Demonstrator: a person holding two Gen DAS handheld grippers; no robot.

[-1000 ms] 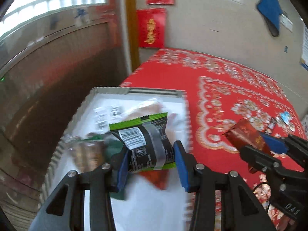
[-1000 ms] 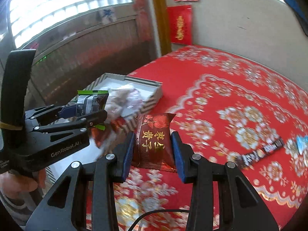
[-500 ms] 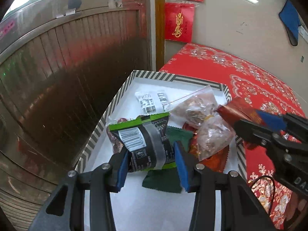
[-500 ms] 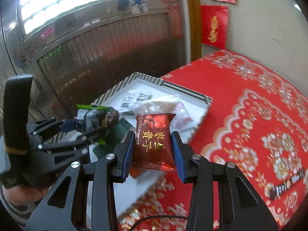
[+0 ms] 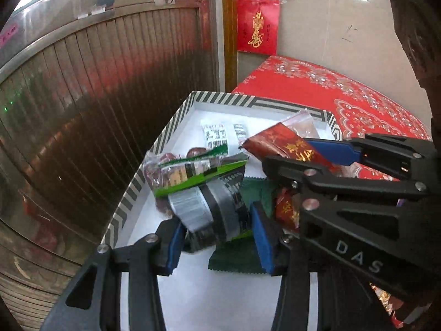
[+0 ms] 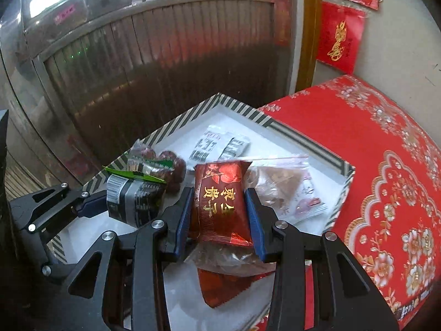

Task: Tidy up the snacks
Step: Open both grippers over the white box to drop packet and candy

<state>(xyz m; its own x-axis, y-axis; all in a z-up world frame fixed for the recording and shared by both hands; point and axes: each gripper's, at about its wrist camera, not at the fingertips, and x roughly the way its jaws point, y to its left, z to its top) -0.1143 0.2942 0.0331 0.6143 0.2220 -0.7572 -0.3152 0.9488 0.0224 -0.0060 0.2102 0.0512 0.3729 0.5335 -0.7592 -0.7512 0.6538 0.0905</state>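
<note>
The left gripper [image 5: 217, 238] hangs over the near part of the striped box [image 5: 176, 115], its blue fingers [image 5: 261, 237] on either side of a black-and-green snack packet [image 5: 212, 207]. The packet is tilted and blurred, and whether the fingers press on it or merely flank it cannot be told from either view. In the right wrist view the same packet [image 6: 135, 201] sits at the tip of the left gripper [image 6: 91, 207], above the box's left edge.

The box stands at the left edge of the surface, which is covered by a red patterned cloth [image 6: 372, 143]; beyond that edge is a ribbed metal shutter [image 6: 165, 55]. On the white floor of the box lie a clear bag of dark red fruits [image 6: 168, 162] near the left wall, two small white barcode sachets [image 6: 217, 143] toward the far corner, and a dark green packet [image 5: 248, 248] under the left gripper.

The right gripper [image 6: 220, 218] has its fingers [image 6: 255, 220] clamped on the sides of a red packet with gold characters [image 6: 220, 201], held upright over the middle of the box. Under and right of it lie clear bags of brown snacks [image 6: 278, 184] toward the right wall, and another red packet [image 6: 220, 287] at the near edge.

On the wall behind the surface hang red paper decorations [image 6: 339, 38].
</note>
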